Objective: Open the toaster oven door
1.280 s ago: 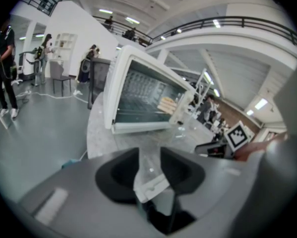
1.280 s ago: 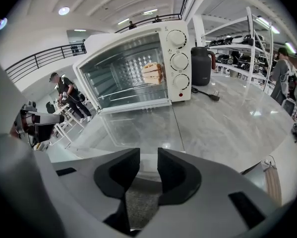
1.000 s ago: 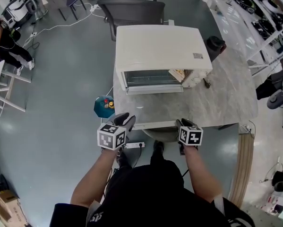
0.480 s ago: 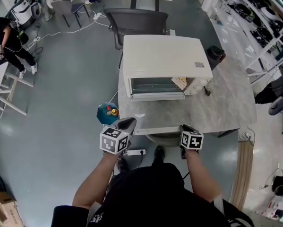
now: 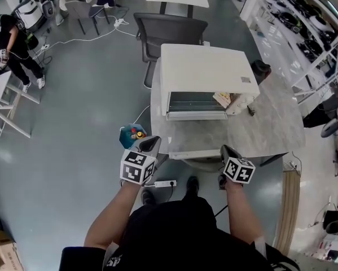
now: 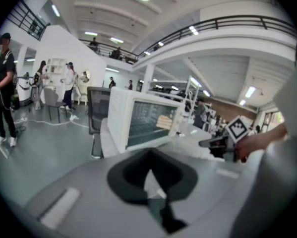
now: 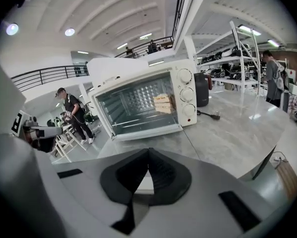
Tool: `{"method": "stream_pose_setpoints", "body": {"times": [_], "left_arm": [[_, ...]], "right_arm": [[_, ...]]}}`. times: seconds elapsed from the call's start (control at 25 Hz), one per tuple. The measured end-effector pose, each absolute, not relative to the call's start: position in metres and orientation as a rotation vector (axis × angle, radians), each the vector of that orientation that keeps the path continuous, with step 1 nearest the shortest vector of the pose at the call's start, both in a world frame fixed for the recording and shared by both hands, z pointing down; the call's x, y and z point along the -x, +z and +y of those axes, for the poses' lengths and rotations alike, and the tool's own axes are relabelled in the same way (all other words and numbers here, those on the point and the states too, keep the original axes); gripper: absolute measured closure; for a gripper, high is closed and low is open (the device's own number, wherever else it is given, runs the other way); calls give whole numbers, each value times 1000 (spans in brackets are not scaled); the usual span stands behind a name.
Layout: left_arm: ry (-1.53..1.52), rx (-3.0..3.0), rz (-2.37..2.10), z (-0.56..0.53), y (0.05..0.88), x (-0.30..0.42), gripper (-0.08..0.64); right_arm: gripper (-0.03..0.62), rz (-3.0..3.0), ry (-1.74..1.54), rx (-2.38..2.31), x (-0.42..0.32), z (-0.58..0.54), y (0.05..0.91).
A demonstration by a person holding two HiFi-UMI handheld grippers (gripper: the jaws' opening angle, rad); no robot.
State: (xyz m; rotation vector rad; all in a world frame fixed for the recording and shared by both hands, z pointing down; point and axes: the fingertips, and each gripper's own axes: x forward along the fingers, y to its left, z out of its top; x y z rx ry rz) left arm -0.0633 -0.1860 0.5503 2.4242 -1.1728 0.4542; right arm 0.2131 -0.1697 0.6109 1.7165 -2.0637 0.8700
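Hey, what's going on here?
A person stands at a marble table with a gripper in each hand, facing a white toaster oven. Its door looks shut, with bread inside. The left gripper and right gripper hover at the table's near edge, touching nothing. Both have just closed their jaws on nothing.

Grey marble table: white toaster oven, black plug beside.

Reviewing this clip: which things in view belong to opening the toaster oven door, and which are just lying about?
Job in hand: toaster oven; its door, which looks shut; left gripper and right gripper, jaws just closed, nothing between them.

Lying about: chair; loose plug on the table; teal device and power strip on the floor.
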Motion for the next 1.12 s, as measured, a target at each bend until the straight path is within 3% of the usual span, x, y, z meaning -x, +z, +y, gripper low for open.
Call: {"method": "stream_pose_setpoints", "body": {"times": [0.48,1.12], "left_arm": [[380,-2579,-1200,-176,496,99,554],[268,-2523,-1327,-201,427,35,552]], "right_arm": [[600,-2416,679,-1561,-90,-151,511],[600,-2611,370,-1454,-185,-156,412]]}}
